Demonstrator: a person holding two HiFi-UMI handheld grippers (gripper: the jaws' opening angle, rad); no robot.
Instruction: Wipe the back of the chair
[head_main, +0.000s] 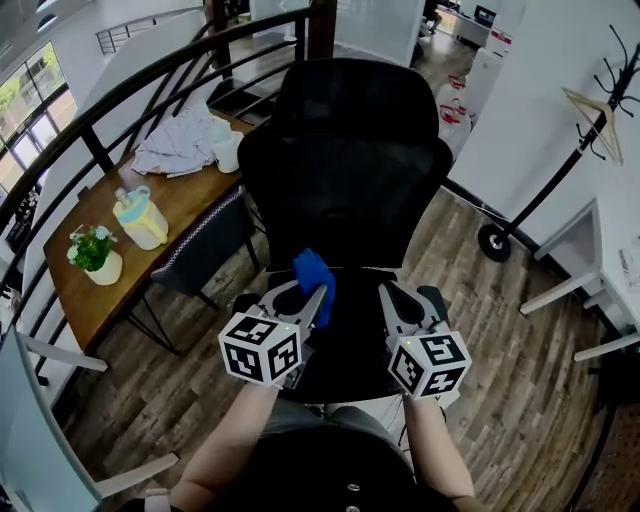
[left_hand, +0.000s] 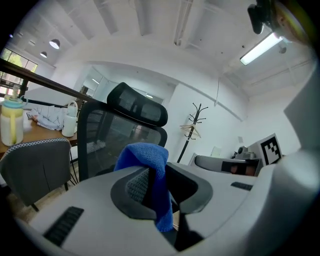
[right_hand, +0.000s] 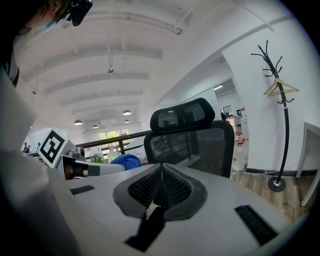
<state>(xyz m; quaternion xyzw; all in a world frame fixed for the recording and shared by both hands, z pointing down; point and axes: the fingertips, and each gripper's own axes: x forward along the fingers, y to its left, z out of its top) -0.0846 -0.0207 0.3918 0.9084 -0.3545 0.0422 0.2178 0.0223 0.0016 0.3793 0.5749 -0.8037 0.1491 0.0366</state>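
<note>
One blue microfibre cloth (left_hand: 149, 156) is all I carry. My left gripper (head_main: 300, 300) is clamped across its fold, so a loose wad stands above the jaws (that wad is my wiping face). It looks light, limp and likely to drag on mesh, so I judge a firm pinch near its middle is right. Just ahead stands the black mesh chair back (head_main: 345, 165), upright and untouched; it will probably flex under pressure. My right gripper (right_hand: 161, 187) has its jaws pressed together on nothing.
</note>
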